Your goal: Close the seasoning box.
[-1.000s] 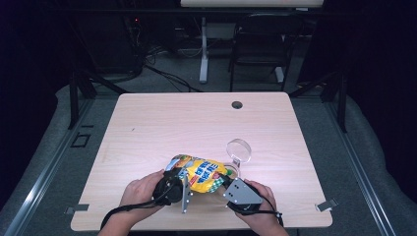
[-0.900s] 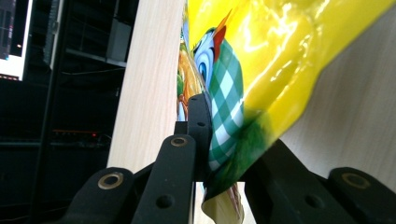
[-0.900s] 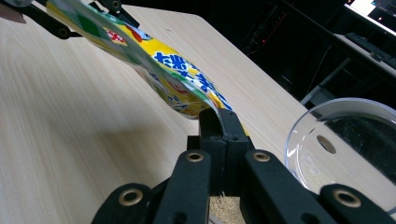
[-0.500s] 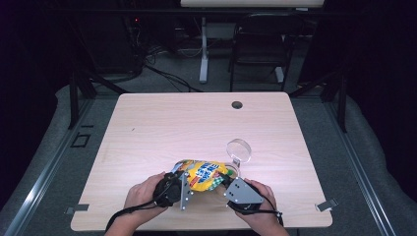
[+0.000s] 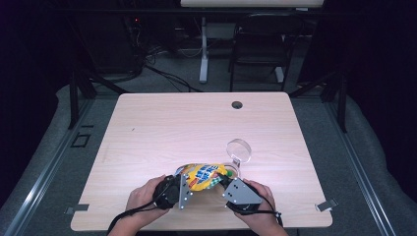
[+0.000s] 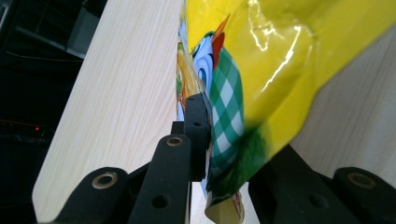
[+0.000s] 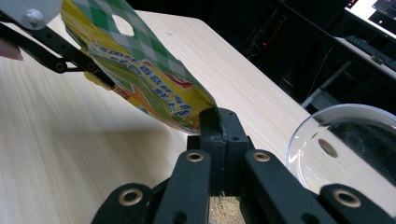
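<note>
A yellow snack bag [image 5: 201,176] with green checks is held up just above the table's near edge, stretched between both grippers. My left gripper [image 5: 183,186] grips its left end. In the left gripper view the bag [image 6: 261,70] fills the space between the jaws of the left gripper [image 6: 224,140], whose pad [image 6: 196,126] presses on the film. These jaws have just been opening slightly with the bag still between them. My right gripper [image 5: 225,181] pinches the bag's right corner. In the right gripper view the right gripper [image 7: 217,116] is shut on the corner of the bag [image 7: 140,70].
A clear round dish [image 5: 239,150] stands just beyond the right gripper, and it is seen close at the right in the right gripper view [image 7: 345,149]. The wooden table [image 5: 187,128] has a cable hole [image 5: 237,104] at the back. Dark floor and chair legs lie beyond.
The left hand has edged a little to the right, toward the bag. The bag and the right hand have stayed in place.
</note>
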Demonstrator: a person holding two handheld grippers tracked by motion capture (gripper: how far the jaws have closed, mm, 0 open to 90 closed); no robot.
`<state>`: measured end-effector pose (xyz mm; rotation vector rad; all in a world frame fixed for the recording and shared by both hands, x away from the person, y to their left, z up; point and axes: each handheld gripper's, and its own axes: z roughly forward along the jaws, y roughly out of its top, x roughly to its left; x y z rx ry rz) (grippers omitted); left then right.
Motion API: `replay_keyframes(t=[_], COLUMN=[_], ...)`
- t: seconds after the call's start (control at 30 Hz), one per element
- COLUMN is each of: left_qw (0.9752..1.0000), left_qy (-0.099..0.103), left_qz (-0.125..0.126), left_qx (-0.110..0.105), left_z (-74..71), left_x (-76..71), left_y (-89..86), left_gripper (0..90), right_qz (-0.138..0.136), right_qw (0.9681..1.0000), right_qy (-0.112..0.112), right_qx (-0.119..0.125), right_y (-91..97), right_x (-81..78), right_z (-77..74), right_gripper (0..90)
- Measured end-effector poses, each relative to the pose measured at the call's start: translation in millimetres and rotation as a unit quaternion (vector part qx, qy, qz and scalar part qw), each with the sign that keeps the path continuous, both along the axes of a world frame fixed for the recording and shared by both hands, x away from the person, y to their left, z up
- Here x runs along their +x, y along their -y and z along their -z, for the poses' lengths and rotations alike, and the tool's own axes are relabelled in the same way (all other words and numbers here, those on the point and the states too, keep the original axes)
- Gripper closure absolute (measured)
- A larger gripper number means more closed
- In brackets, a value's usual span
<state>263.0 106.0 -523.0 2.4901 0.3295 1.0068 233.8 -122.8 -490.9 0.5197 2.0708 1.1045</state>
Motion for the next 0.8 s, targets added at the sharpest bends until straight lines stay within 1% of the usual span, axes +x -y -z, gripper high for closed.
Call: replay_keyframes(t=[0.13, 0.27, 0.3, 0.37, 0.4, 0.53, 0.63, 0.73, 0.8], left_qw=[0.9999, 0.9997, 0.9996, 0.9995, 0.9992, 0.9986, 0.998, 0.9976, 0.9968], left_qy=[-0.013, -0.02, -0.022, -0.027, -0.031, -0.04, -0.047, -0.053, -0.061], left_qz=[-0.002, -0.003, -0.003, -0.003, -0.004, -0.004, -0.003, -0.005, -0.007], left_qx=[-0.009, -0.016, -0.018, -0.017, -0.025, -0.035, -0.042, -0.044, -0.051], left_z=[0.2, 1.5, 1.9, 1.6, 2.3, 3.7, 5.5, 6.4, 7.3], left_x=[0.6, 0.8, 0.9, 1.6, 2.1, 3.2, 4.0, 5.0, 6.2], left_y=[-0.4, -0.7, -0.8, -1.4, -1.7, -2.9, -3.5, -4.7, -5.8], left_gripper=[82.4, 83.3, 83.4, 83.9, 84.2, 85.0, 85.4, 85.8, 86.0], right_qz=[-0.001, -0.001, 0.001, -0.002, -0.002, -0.004, -0.005, -0.008, -0.009], right_qw=[1.0, 1.0, 1.0, 1.0, 1.0, 1.0, 0.9999, 0.9997, 0.9996], right_qy=[0.0, -0.001, -0.001, -0.001, -0.001, -0.001, 0.0, -0.006, -0.009], right_qx=[0.0, 0.001, -0.003, 0.002, 0.002, 0.005, 0.01, 0.02, 0.027], right_y=[0.3, 0.2, 0.3, -0.1, -0.1, 0.2, 0.4, 1.7, 2.4], right_x=[-0.3, -0.2, -0.5, -0.3, -0.2, 0.4, 0.1, 0.6, 1.2], right_z=[-0.4, -0.3, -0.7, 0.0, 0.1, 0.3, 0.8, 0.7, 0.4], right_gripper=[90.0, 90.0, 90.0, 90.0, 90.0, 90.0, 89.7, 87.0, 85.1])
